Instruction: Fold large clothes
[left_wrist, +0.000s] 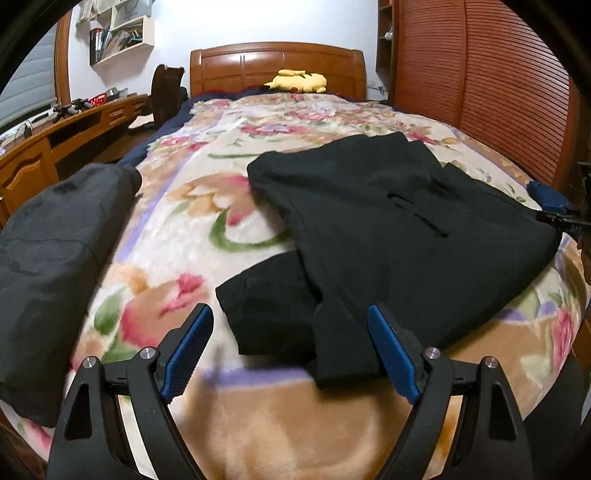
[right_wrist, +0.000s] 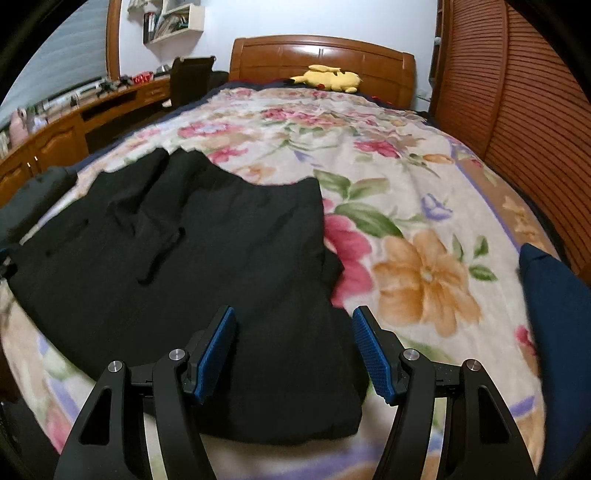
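Your left claw (left_wrist: 290, 349) wide, holding nothing; grey bundle (left_wrist: 48, 266) off to its left, black garment (left_wrist: 388, 236) ahead, sleeve end between pads. Your right claw (right_wrist: 293, 350) wide, empty, over garment's near edge; blue cloth (right_wrist: 557, 314) to its right.

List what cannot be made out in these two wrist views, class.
- Black garment: type unclear; folds hide its shape, both views.
- Grey bundle: cut off by the left wrist view's edge.
- Navy item: cut off at the right wrist view's edge.
- Shelf books: too small.
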